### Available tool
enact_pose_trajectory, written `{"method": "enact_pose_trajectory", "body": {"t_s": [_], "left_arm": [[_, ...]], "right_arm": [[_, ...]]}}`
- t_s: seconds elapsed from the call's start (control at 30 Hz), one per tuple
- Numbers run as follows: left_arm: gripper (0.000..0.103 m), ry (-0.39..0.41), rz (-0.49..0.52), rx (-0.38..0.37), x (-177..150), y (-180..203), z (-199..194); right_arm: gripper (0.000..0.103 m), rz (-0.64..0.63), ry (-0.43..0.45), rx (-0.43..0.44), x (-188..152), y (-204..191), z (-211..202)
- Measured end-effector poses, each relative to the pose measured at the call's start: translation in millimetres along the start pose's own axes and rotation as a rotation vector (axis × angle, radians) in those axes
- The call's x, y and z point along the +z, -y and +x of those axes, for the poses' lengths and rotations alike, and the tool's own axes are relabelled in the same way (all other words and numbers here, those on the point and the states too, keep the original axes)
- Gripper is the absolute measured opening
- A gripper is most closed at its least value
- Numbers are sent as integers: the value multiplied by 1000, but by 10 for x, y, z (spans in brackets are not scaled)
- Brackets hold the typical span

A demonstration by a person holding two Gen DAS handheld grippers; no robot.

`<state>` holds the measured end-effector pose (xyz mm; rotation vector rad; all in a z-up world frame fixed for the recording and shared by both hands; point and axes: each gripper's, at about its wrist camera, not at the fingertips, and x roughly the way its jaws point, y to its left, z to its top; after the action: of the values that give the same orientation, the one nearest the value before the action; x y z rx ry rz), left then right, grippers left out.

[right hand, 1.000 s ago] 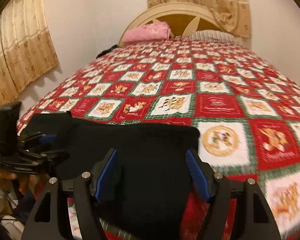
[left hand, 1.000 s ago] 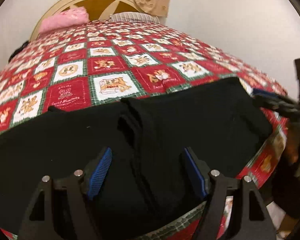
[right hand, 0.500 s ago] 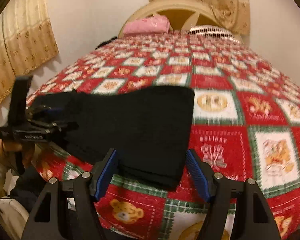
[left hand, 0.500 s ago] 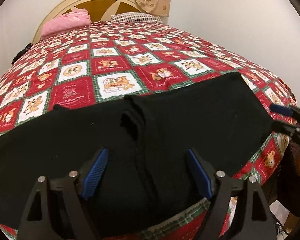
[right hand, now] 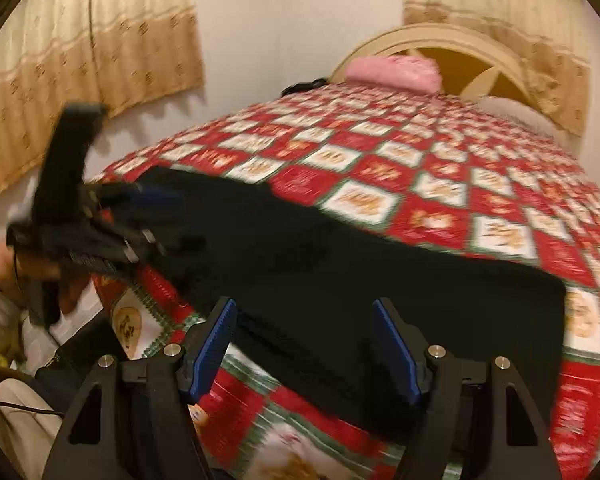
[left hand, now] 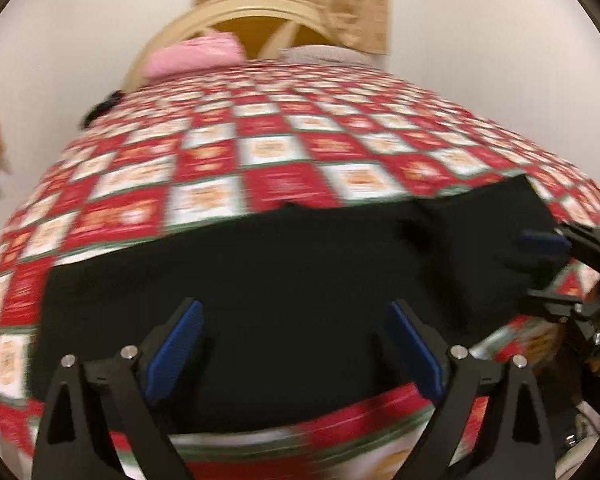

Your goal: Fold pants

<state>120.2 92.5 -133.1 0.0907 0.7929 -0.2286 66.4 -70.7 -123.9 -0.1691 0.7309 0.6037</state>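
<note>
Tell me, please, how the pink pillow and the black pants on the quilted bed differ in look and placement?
The pink pillow sits puffed up at the far end against the cream headboard, while the black pants lie flat along the near edge of the red patchwork quilt. The pillow is small and compact; the pants spread wide across the bed. Neither gripper touches the pillow, whereas the pants lie beneath both. Both are soft textiles resting on the quilt.

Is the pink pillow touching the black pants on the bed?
Apart. The left wrist view shows the pink pillow by the headboard and the black pants near the front edge, with bare quilt between them.
</note>
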Motion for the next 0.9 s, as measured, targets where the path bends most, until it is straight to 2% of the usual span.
{"method": "enact_pose_trajectory", "body": {"t_s": [0.07, 0.2, 0.27, 0.37, 0.43, 0.53, 0.63, 0.9], "left_arm": [[95, -16, -36, 85, -55, -378, -12], [95, -30, -112, 208, -166, -959, -57], [95, -33, -161, 272, -230, -1259, -73], [95, -30, -233, 308, -319, -1556, -51], [95, -40, -292, 280, -374, -1728, 3], [95, -40, -352, 240, -435, -1817, 90], [95, -30, -397, 194, -456, -1851, 149], [95, -22, -400, 160, -376, -1909, 286]], "right_arm": [[71, 8, -21, 24, -12, -36, 126], [71, -5, -55, 83, -96, -147, 256], [71, -12, -105, 113, -164, -212, 351], [73, -86, -110, 63, -226, -357, 392], [73, -86, -109, 64, -218, -368, 366], [73, -21, -73, 112, -189, -280, 237], [73, -13, -25, 94, -189, -245, 74], [73, -2, 11, 61, -230, -149, -13]]}}
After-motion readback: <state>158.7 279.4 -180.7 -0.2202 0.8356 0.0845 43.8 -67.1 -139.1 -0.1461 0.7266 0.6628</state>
